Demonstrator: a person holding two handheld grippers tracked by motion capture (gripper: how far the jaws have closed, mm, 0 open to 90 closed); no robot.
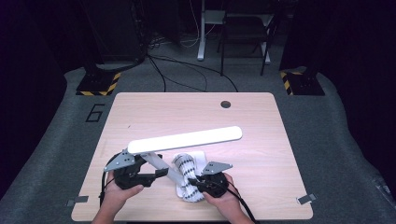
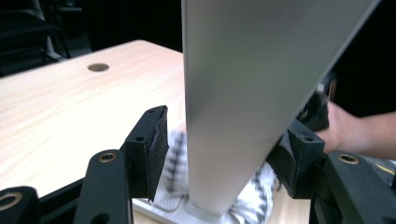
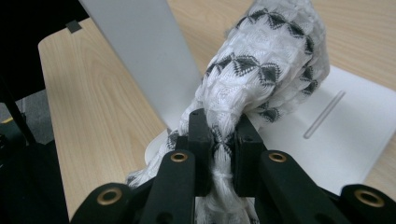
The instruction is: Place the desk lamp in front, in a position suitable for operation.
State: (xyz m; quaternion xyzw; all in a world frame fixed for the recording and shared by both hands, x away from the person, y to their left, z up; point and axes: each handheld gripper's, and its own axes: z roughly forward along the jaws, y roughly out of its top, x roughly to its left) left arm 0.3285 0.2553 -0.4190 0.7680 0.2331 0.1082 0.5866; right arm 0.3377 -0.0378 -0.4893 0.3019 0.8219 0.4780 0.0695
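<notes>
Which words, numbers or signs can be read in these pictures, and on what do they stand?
"6": a large dark digit painted on the grey floor, left of the table.
Nothing readable shows on the lamp, the cloth, the left claw or the right claw.

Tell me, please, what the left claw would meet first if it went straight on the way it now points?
Probably the lamp's grey arm, standing between the open left claw; just beyond lies the patterned cloth.

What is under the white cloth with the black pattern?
The cloth lies on the desk lamp's flat white base, beside its grey arm. The right gripper pinches the cloth. The base beneath the cloth is hidden.
</notes>
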